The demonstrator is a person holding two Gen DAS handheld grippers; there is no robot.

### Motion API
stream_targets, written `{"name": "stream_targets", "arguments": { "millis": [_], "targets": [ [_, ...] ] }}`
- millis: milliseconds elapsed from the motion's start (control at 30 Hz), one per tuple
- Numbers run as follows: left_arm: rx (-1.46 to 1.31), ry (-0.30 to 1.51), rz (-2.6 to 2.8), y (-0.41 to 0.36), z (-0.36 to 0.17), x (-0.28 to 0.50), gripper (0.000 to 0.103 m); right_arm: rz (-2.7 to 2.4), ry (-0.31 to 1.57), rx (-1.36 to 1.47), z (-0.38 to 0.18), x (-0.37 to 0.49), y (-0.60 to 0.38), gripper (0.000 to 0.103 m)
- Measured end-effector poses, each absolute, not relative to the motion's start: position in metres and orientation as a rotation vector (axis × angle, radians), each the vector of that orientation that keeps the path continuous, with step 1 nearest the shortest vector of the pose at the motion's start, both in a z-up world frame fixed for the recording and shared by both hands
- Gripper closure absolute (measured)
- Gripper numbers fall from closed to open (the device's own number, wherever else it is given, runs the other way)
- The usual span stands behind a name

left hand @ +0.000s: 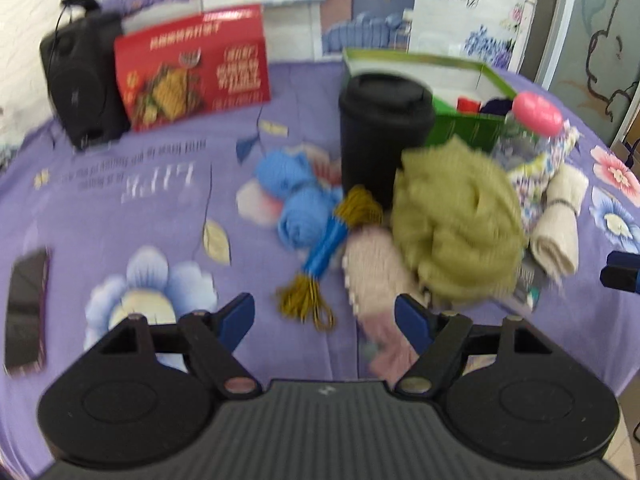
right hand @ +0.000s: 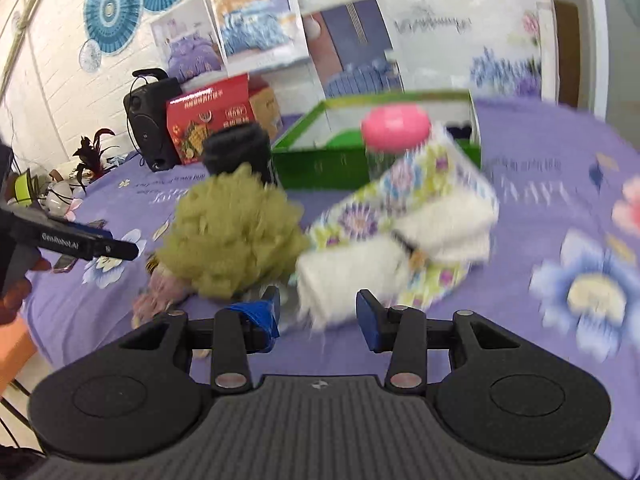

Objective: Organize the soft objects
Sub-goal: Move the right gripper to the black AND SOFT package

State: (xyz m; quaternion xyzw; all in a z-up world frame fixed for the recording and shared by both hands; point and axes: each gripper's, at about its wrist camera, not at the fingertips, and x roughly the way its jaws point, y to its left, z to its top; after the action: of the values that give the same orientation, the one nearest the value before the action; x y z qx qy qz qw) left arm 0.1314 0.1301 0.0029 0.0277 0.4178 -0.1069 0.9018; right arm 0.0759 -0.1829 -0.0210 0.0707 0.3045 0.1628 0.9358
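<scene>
Between the spread, empty right tongs (right hand: 318,314) lies a light, squashy rolled cream towel (right hand: 352,280), best pinched mid-roll, while the left tongs (left hand: 324,318) gape empty too.

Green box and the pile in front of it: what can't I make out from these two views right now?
- Green box contents: left wrist view shows only red and dark scraps; the black cup and box wall hide the rest.
- Pink-capped bottle: right wrist view, body motion-blurred.
- Print on the red box: blurred, too small.
- Cream roll: blur hides whether the right gripper fingers touch it.
</scene>
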Motion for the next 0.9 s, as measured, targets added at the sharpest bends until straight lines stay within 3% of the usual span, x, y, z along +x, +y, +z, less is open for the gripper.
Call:
{"name": "stream_targets", "arguments": {
  "millis": [267, 500, 900],
  "targets": [
    [-0.051, 0.946, -0.218, 0.137, -0.02, 0.116, 0.026, 0.377, 0.686, 0.159, -0.049, 0.076, -0.135, 0.077],
    [-0.052, 0.914, -0.193, 0.146, -0.011, 0.114, 0.026, 0.336, 0.589, -0.243, -0.038, 0.116, -0.09, 0.077],
    [-0.032, 0.867, -0.124, 0.149, 0.004, 0.171, 0.025, 0.445, 0.656, -0.469, -0.057, 0.128, -0.093, 0.075]
  ]
}}
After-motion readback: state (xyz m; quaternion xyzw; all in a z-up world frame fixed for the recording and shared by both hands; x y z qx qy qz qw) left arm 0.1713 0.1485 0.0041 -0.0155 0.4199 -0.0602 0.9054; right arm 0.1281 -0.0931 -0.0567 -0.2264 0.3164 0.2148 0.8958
